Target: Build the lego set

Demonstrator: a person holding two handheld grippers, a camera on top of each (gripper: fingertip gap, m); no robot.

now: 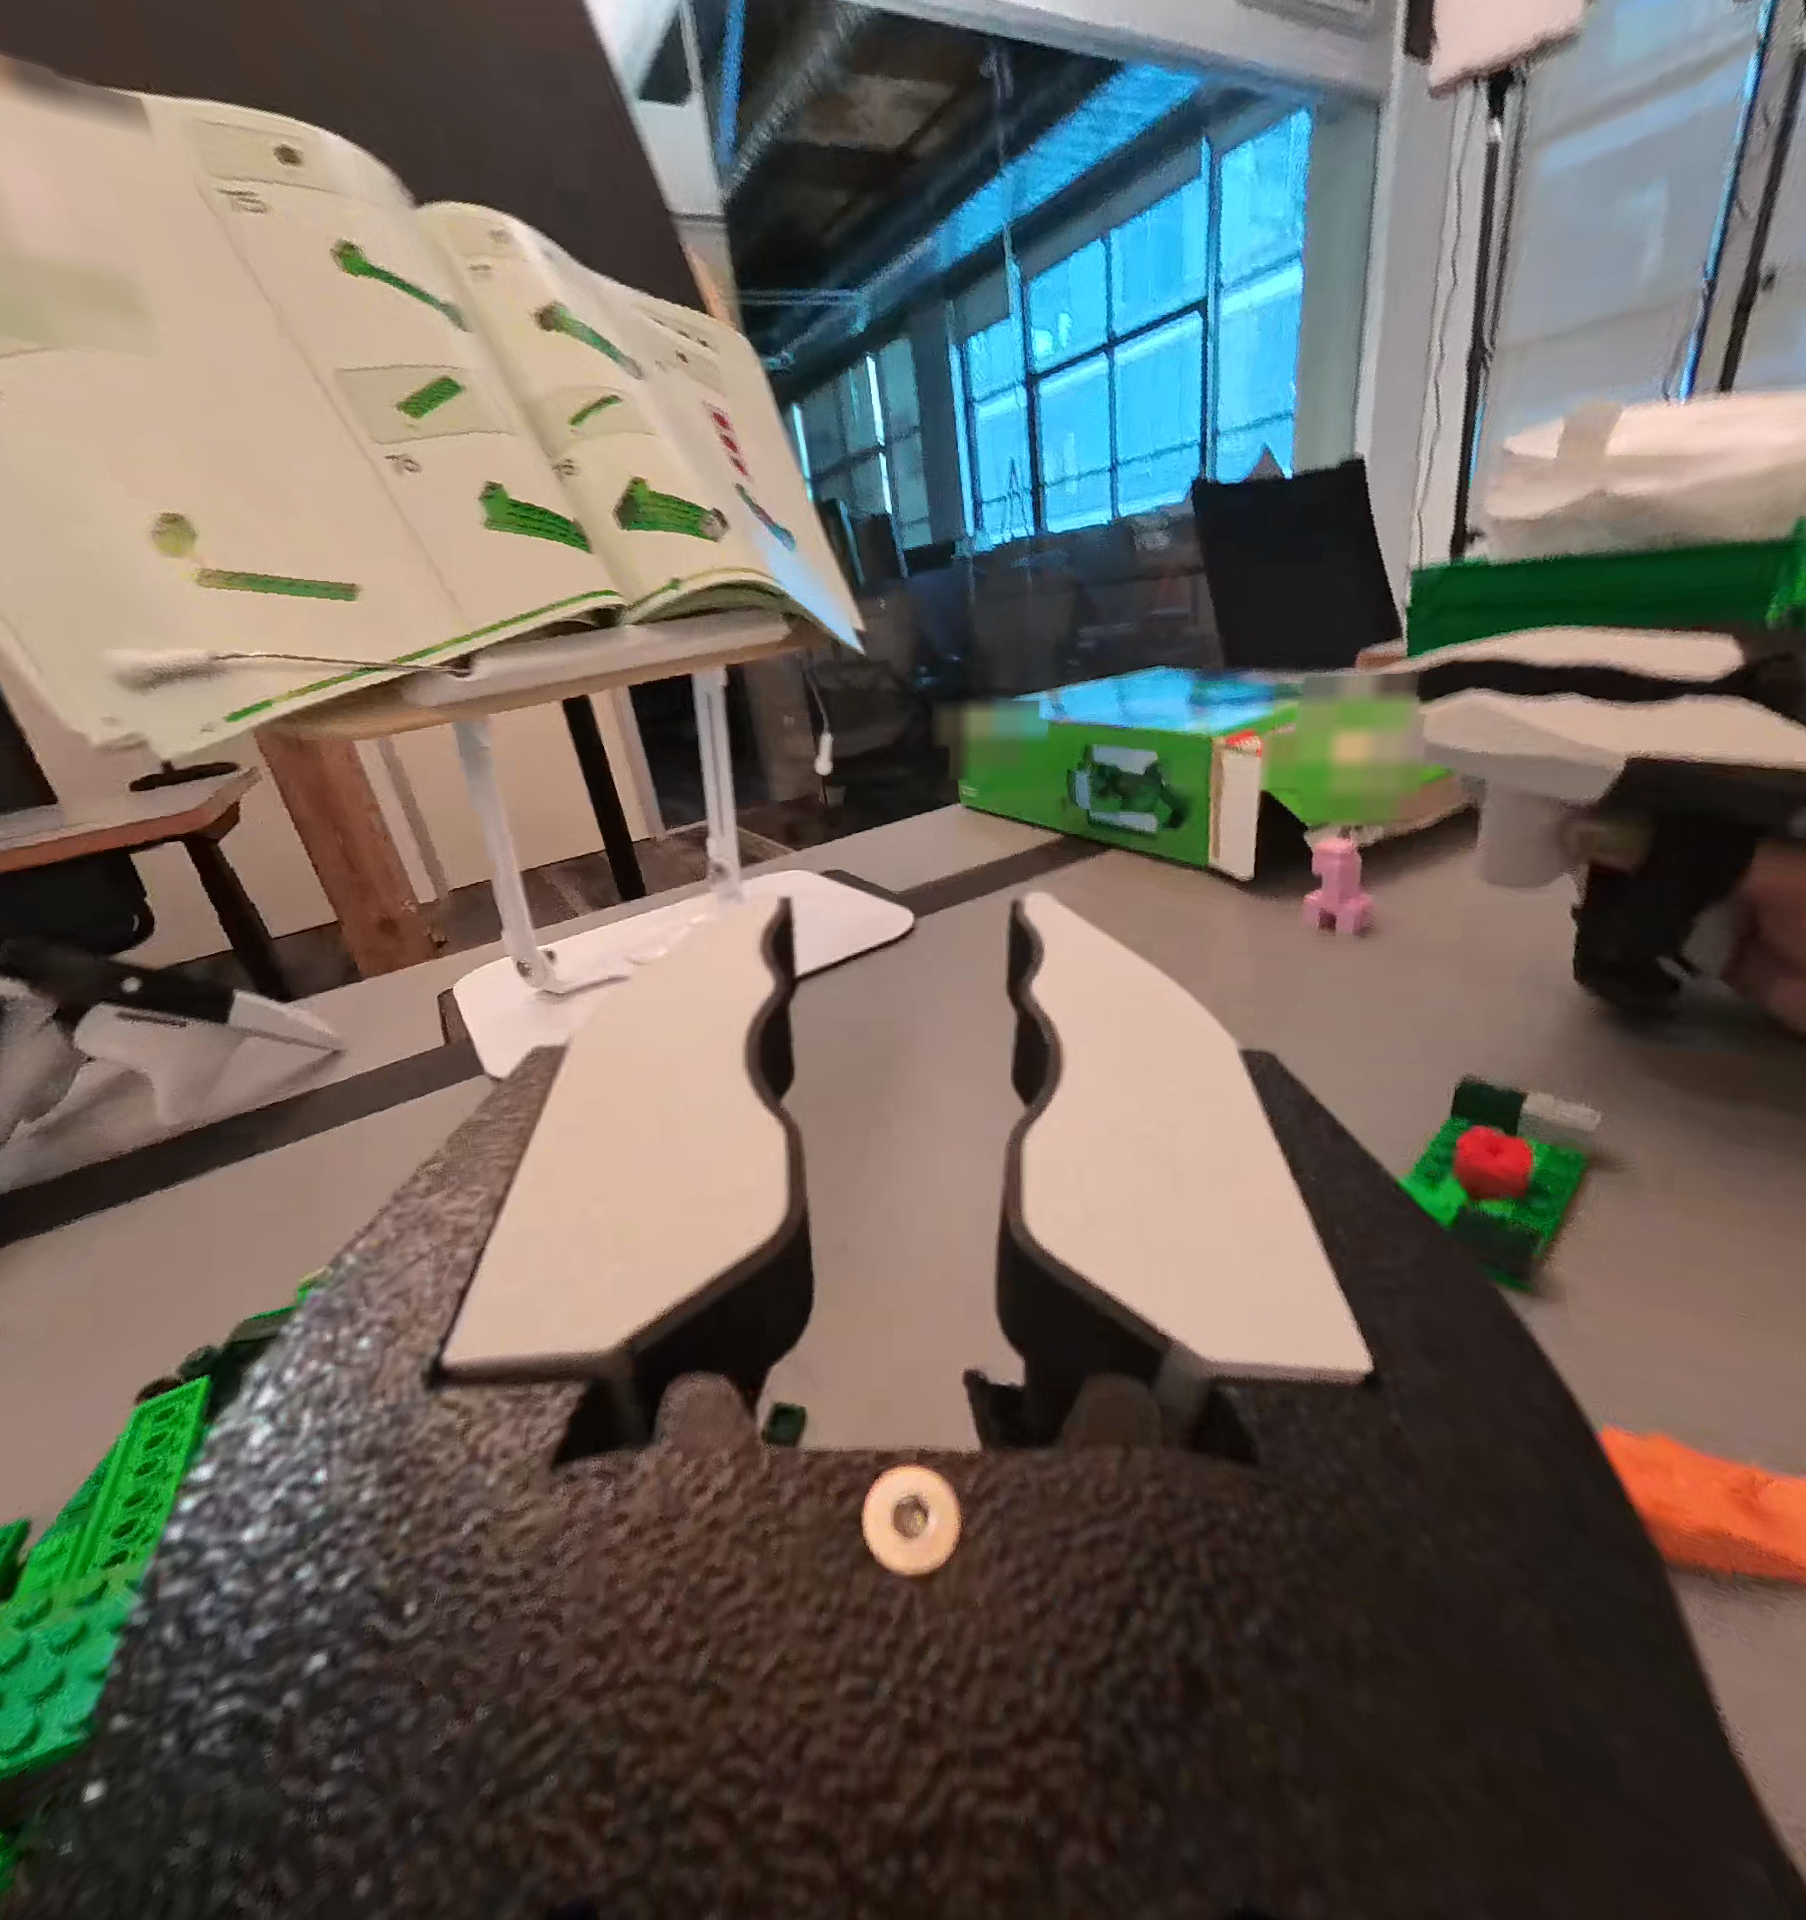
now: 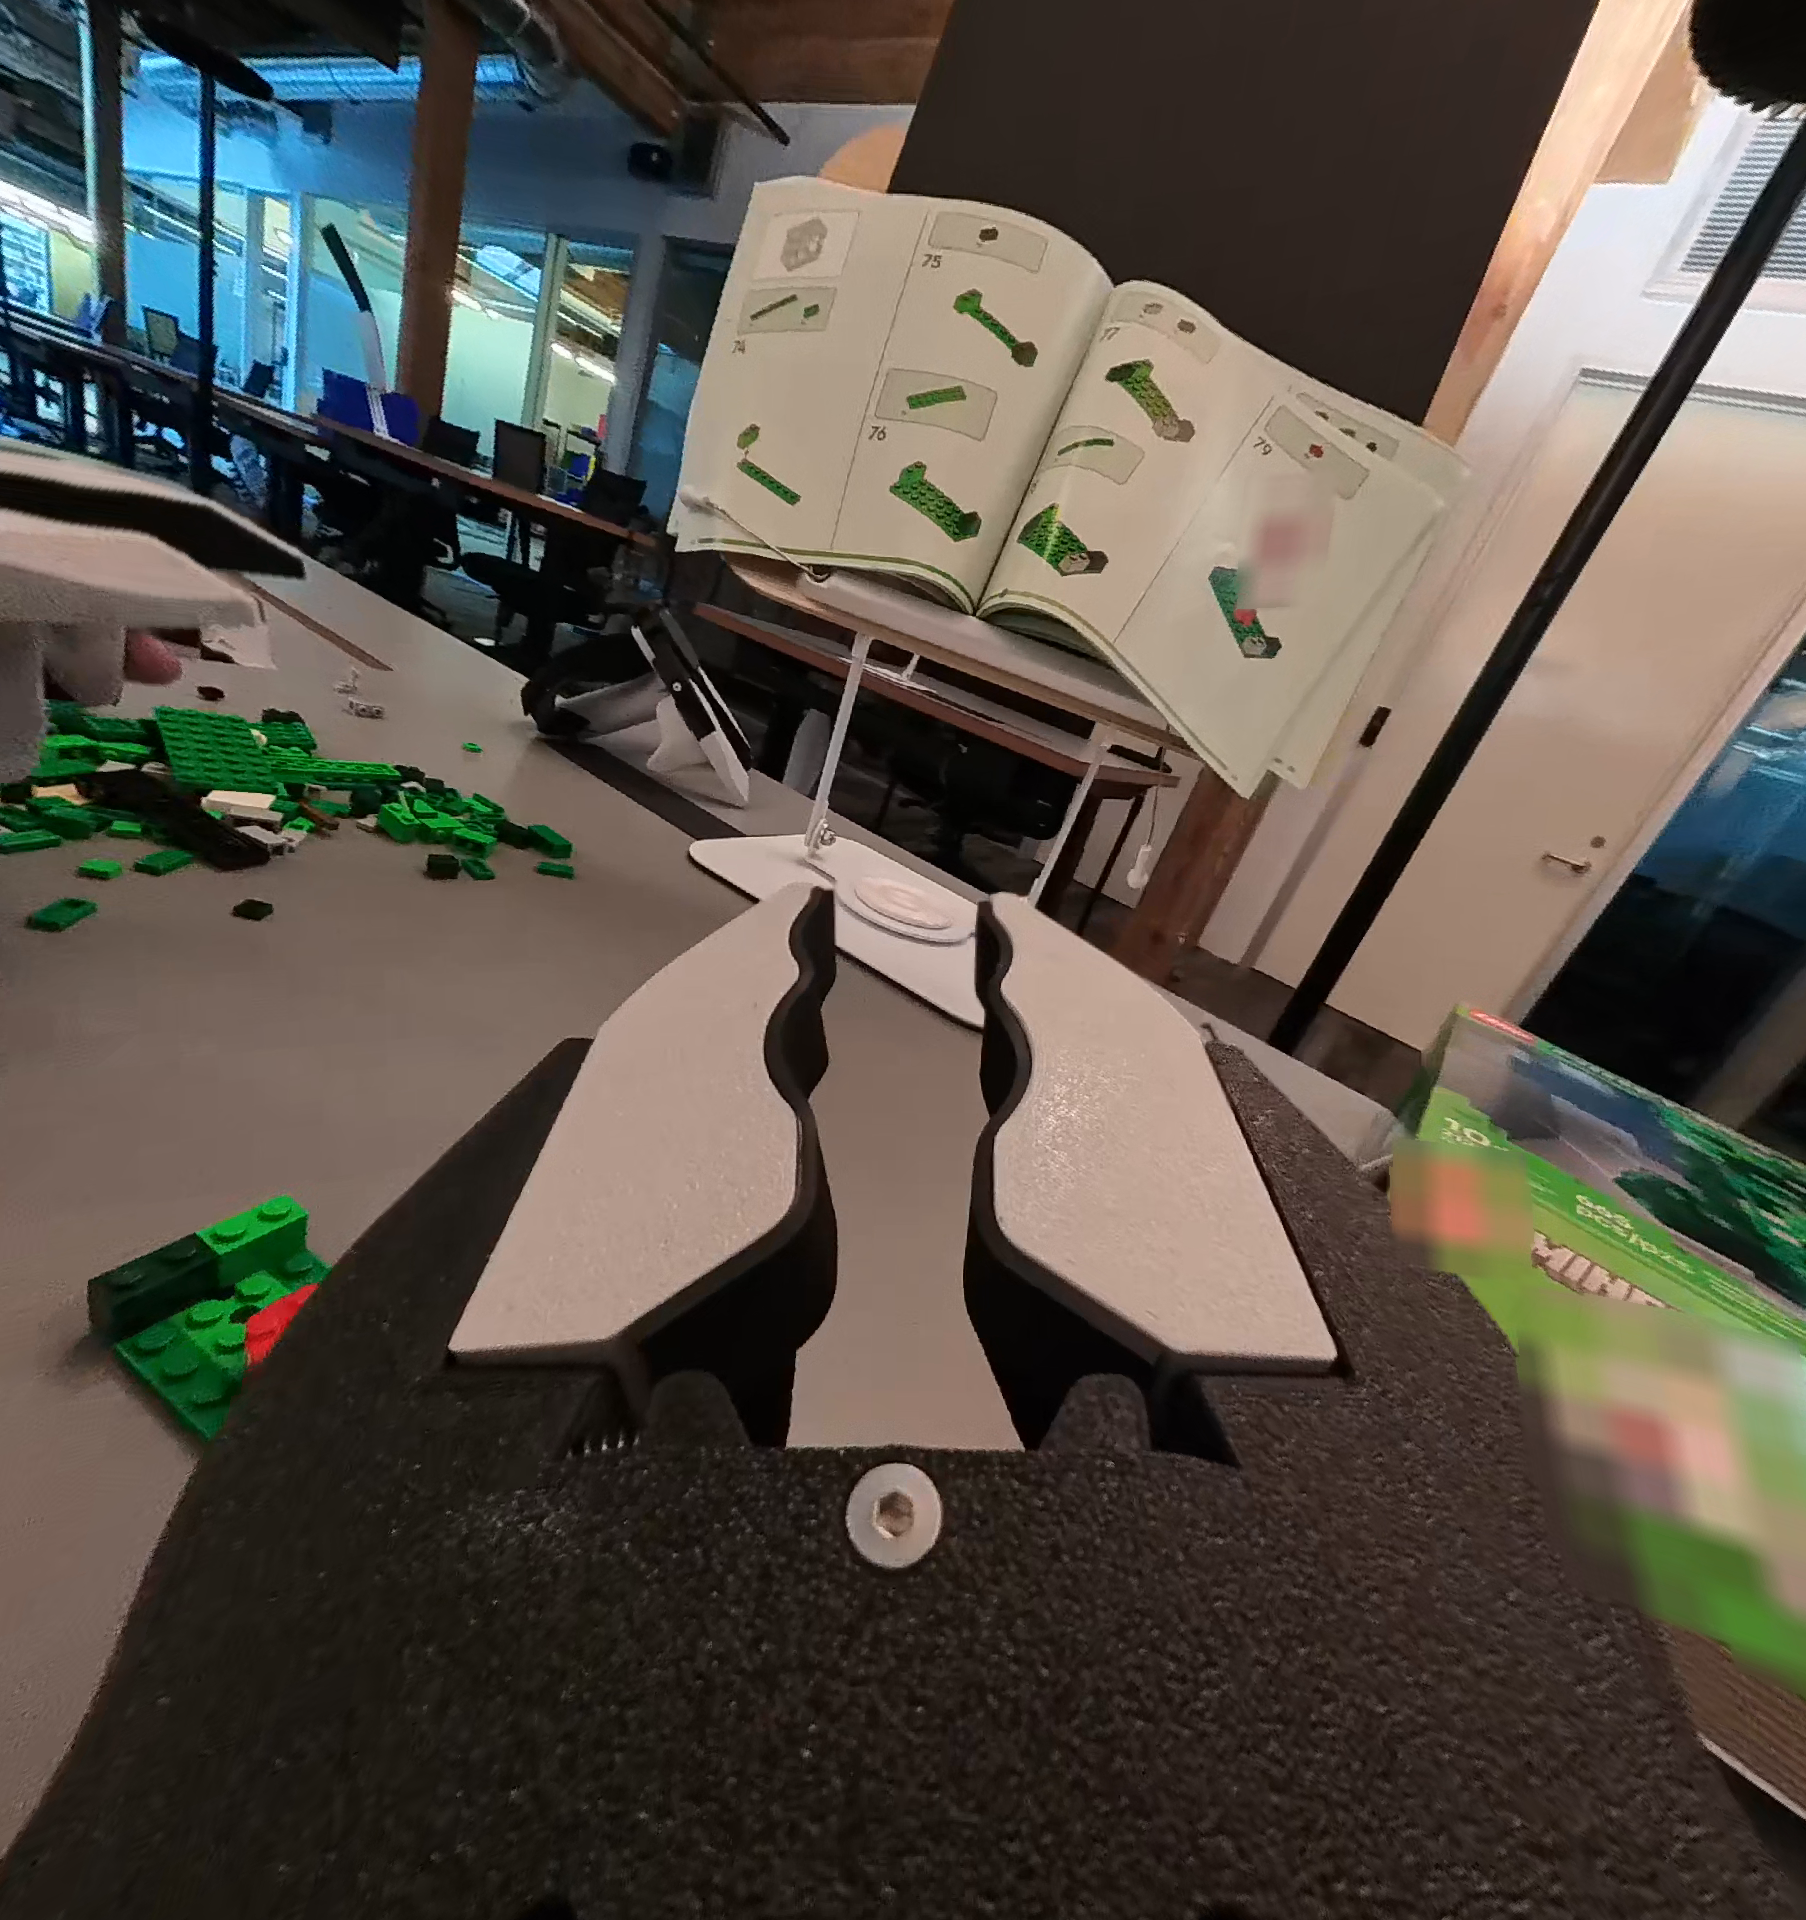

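Note:
My left gripper (image 1: pixel 901 935) is open and empty, held above the grey table (image 1: pixel 1294 1039). My right gripper (image 2: pixel 904 914) is open and empty too. A small green build with a red piece (image 1: pixel 1491 1174) sits on the table between them; in the right wrist view it (image 2: pixel 213 1309) lies just left of my right gripper. A pile of loose green bricks and plates (image 2: pixel 255 790) lies on the left, and shows below my left gripper (image 1: pixel 47 1558). The open instruction booklet (image 2: pixel 982 416) rests on a white stand ahead.
The green set box (image 2: pixel 1657 1299) lies close to the right of my right gripper. A pink figure (image 1: pixel 1335 894) stands near the box (image 1: pixel 1117 779). An orange object (image 1: pixel 1730 1527) lies at the right. A black pole (image 2: pixel 1553 540) rises behind the table.

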